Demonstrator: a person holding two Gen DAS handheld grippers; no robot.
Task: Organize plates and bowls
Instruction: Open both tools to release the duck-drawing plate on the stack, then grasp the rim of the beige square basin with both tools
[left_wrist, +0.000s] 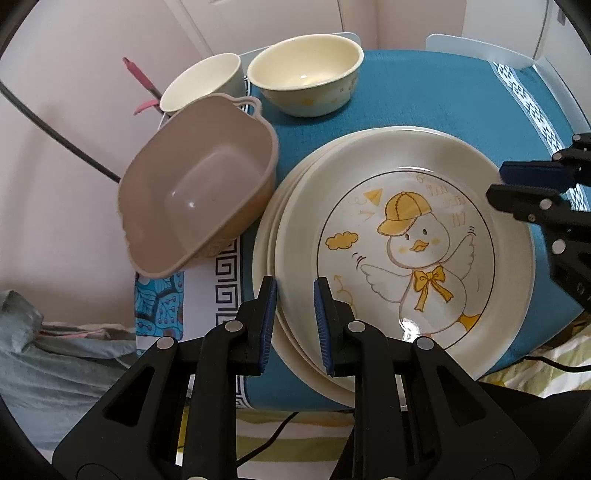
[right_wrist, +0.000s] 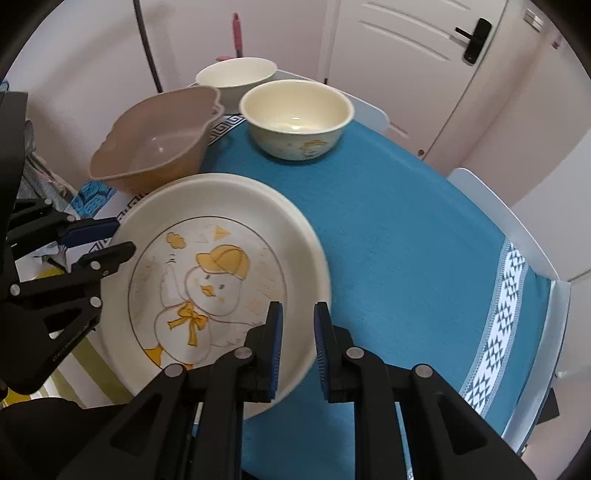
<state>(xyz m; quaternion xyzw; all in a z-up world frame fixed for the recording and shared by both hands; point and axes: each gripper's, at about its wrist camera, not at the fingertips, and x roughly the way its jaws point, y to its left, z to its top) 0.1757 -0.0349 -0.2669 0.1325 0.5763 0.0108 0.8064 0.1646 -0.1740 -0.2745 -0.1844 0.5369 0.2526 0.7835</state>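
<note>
A stack of cream plates, the top one printed with a duck (left_wrist: 406, 236) (right_wrist: 218, 280), lies on the blue tablecloth. My left gripper (left_wrist: 295, 321) is open, its jaws either side of the stack's near-left rim. My right gripper (right_wrist: 298, 347) is open, astride the top plate's right rim; it also shows in the left wrist view (left_wrist: 517, 188). The left gripper shows in the right wrist view (right_wrist: 110, 240) at the plate's left edge. A brown basin (left_wrist: 199, 184) (right_wrist: 155, 144), a yellow bowl (left_wrist: 306, 74) (right_wrist: 295, 118) and a white bowl (left_wrist: 203, 79) (right_wrist: 236, 74) stand behind the plates.
The blue tablecloth (right_wrist: 406, 240) covers a small table with white chair backs (right_wrist: 498, 214) at its right side. A wall and a door (right_wrist: 406, 55) are behind. Bedding and cloth (left_wrist: 55, 350) lie below the table's left edge. A black cable (left_wrist: 55, 136) runs along the wall.
</note>
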